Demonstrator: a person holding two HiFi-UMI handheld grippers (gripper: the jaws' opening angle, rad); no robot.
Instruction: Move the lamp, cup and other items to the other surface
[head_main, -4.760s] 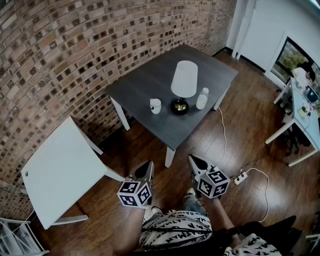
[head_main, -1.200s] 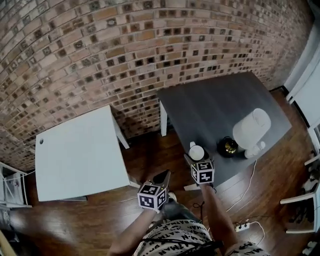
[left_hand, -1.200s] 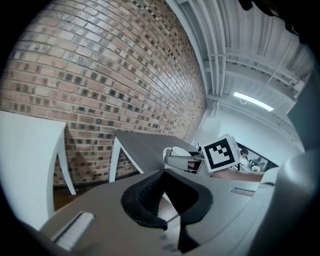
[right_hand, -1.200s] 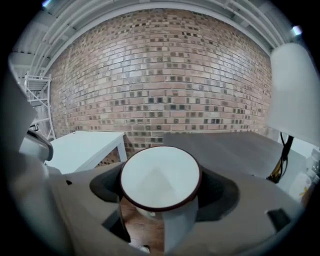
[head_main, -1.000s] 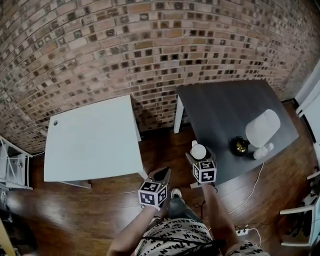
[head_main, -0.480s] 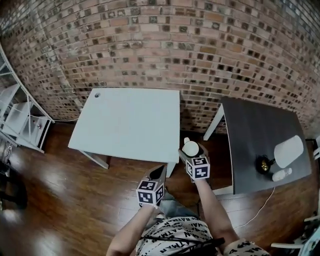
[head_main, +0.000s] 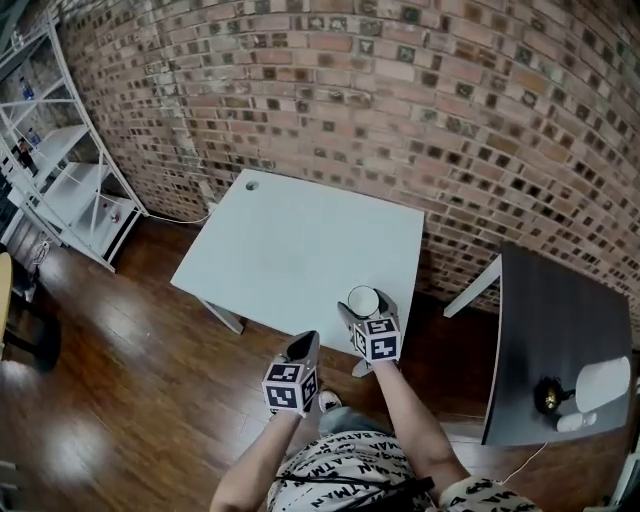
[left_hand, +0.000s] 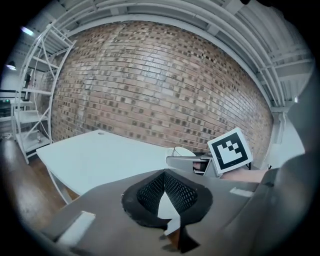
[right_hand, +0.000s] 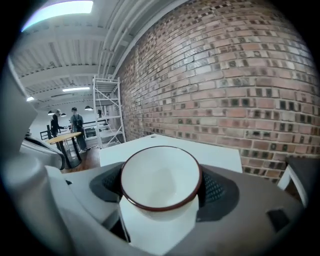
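Observation:
A white cup (head_main: 362, 301) with a dark red rim (right_hand: 161, 177) sits upright between the jaws of my right gripper (head_main: 364, 310), which is shut on it. Cup and gripper hang at the near right edge of the white table (head_main: 290, 255). My left gripper (head_main: 303, 348) is lower and to the left, over the floor, with its pads meeting and nothing in them (left_hand: 165, 175). Far right on the dark table (head_main: 560, 320) stand the white-shaded lamp (head_main: 603, 383) and a small white bottle (head_main: 572, 422). From the left gripper view the cup (left_hand: 182, 151) shows beside the right gripper's marker cube (left_hand: 229, 150).
A brick wall (head_main: 400, 110) runs behind both tables. A white metal shelf rack (head_main: 60, 170) stands at the far left. Wooden floor (head_main: 130, 400) lies around the tables. In the right gripper view, people (right_hand: 75, 120) stand by a round table far off.
The head view has swung left from the dark table to the white one. My right gripper has carried the cup across the gap to the white table's near edge; the left gripper came along empty.

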